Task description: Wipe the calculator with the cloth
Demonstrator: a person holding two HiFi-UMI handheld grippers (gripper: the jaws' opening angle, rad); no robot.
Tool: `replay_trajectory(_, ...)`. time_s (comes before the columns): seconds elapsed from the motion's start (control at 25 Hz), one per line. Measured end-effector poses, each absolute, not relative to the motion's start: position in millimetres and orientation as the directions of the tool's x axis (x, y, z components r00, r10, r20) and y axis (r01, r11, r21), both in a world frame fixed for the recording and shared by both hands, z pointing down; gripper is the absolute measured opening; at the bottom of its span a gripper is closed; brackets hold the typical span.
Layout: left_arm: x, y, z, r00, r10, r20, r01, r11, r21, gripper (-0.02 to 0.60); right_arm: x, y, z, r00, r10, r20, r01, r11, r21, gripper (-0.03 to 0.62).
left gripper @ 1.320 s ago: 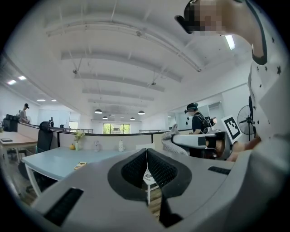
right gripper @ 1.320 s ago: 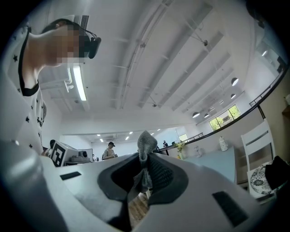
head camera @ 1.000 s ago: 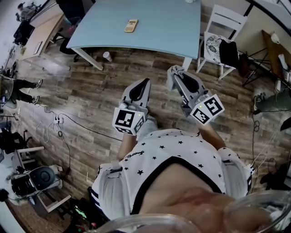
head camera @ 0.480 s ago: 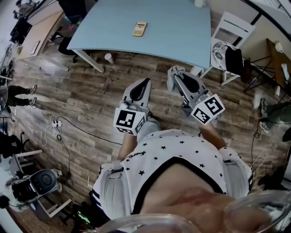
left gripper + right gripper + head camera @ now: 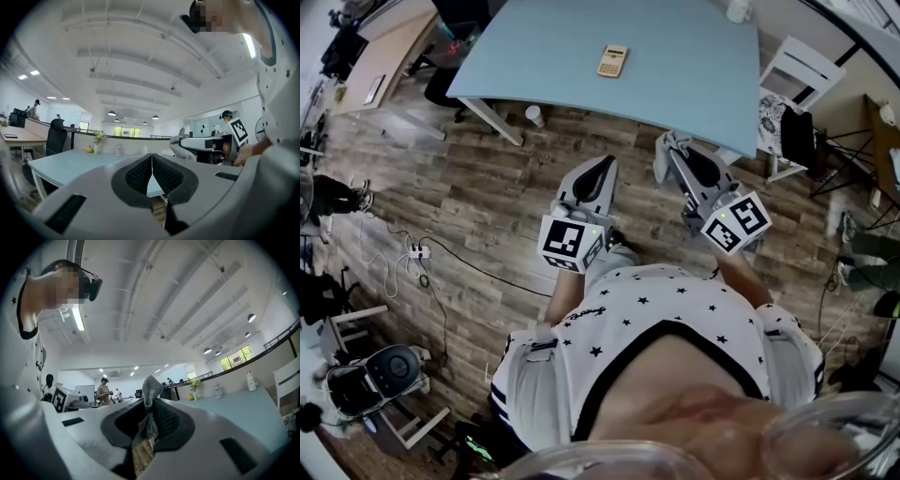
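My right gripper (image 5: 668, 148) pinches the grey cloth (image 5: 150, 386), my left gripper (image 5: 604, 164) is closed and empty, and the calculator (image 5: 612, 60) lies on the counter (image 5: 694, 66) at twelve o'clock.

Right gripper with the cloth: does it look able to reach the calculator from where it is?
Probably not yet. The right gripper, shut on the cloth, hangs over the floor short of the table, and the calculator lies well in from the near edge. Nothing blocks the path.

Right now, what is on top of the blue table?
A calculator lies flat on the table; a white container stands near its far edge. Its far end is out of frame.
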State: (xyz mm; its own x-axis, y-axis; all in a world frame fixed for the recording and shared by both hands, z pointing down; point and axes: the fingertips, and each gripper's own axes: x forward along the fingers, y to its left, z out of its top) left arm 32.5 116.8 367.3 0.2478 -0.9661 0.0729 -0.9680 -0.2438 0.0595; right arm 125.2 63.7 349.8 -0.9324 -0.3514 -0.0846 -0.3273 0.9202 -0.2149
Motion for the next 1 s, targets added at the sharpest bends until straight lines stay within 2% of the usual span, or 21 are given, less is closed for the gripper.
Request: replay_trajectory(1.0,-68,96,371,0.266,-0.962,0.064,-0.962,-0.261,0.077,0.029,33,36,348,-0.923,-0.379,-0.071,-0.360,0.912,-0.195,0.037)
